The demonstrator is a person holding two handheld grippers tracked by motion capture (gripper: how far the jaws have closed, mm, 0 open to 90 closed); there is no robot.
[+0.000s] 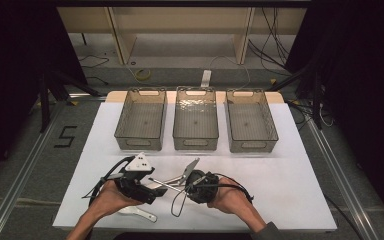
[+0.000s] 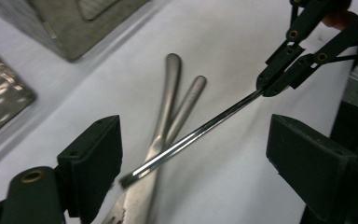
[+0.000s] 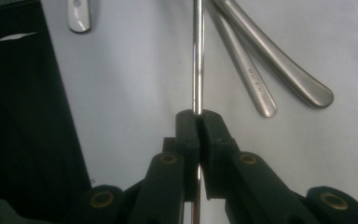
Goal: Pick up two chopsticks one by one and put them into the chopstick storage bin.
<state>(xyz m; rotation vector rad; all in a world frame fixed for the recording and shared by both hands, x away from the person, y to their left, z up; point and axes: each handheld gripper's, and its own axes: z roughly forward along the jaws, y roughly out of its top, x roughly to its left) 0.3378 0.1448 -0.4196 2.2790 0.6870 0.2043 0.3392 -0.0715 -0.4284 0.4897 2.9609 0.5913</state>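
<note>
1. We hold a thin steel rod (image 3: 196, 60) (a chopstick or a slim utensil handle, we cannot tell which) pinched between the jaws of the right gripper (image 3: 198, 122). In the right gripper view it runs straight up the middle of the frame; in the high view it sits low in the centre, above the white table (image 1: 300, 190). The grip is narrow and near one end, so the long free length could pivot or slide out if we swing it.

2. The left gripper (image 2: 193, 154) stands with its jaws wide apart, the rod's free tip lying between them towards the lower left of its view without either pad touching it. If we close off-centre, we could knock the tip sideways and twist it out of the right-hand pinch.

3. Two broader steel handles (image 2: 168, 107) lie crossed on the table just beneath the rod. Closing too low could catch one of them as well.

4. A white utensil (image 1: 139, 212) lies at the lower left by our left hand; a careless wrist could sweep it off the edge.

5. Three grey bins (image 1: 195, 120) stand well apart in the upper half; a rod that slips loose in transit lands short of them.
</note>
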